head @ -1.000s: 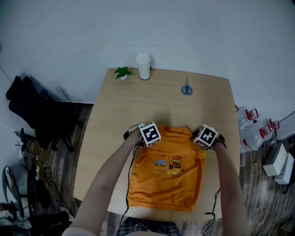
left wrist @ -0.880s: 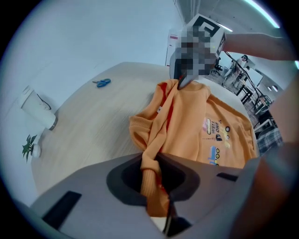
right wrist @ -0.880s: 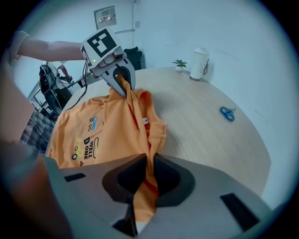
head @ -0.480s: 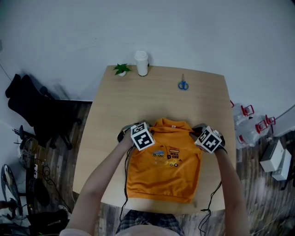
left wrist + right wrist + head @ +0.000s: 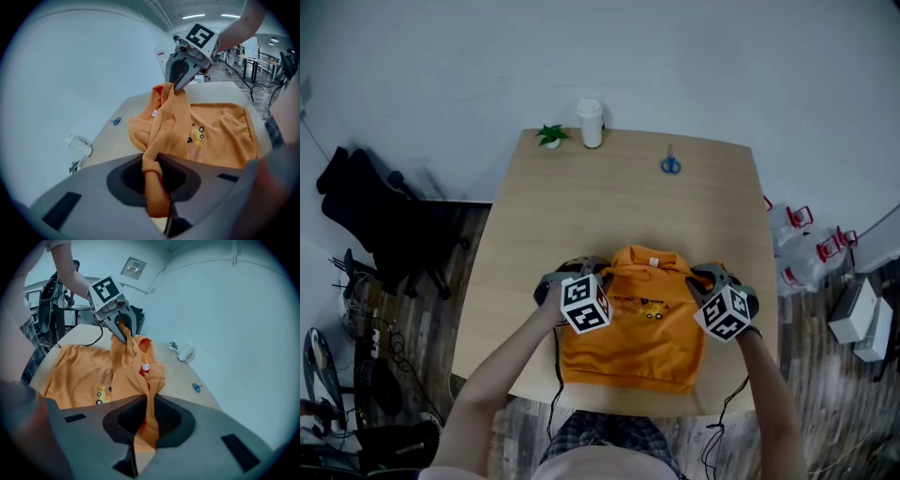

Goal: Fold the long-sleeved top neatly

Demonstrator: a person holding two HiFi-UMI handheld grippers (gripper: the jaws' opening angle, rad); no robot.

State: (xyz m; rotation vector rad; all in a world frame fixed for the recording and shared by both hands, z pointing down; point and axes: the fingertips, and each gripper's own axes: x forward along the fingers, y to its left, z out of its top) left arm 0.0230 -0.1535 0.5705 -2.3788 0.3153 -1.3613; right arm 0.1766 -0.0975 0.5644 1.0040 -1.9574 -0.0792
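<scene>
The left claw (image 5: 155, 185) is pinching a ribbed orange fold of the long-sleeved top (image 5: 642, 328), its jaws drawn almost together with the cloth pressed between them. The right claw (image 5: 146, 427) is doing the same on the other side, nearly closed on a thin strip of the same orange fabric. Both claws are holding the top's upper part raised off the desk (image 5: 619, 206), so the collar, with its small label showing, is sagging in folds between them. The lower part of the top is lying flat on the near half of the desk, printed front facing up, with its hem running close to the near edge. Each claw is showing in the other's view, gripping a bunched corner of the cloth. At the far side of the desk, well apart from the top, a pair of blue scissors (image 5: 670, 165), a white cup (image 5: 591, 123) and a small green plant (image 5: 550, 136) are sitting.
</scene>
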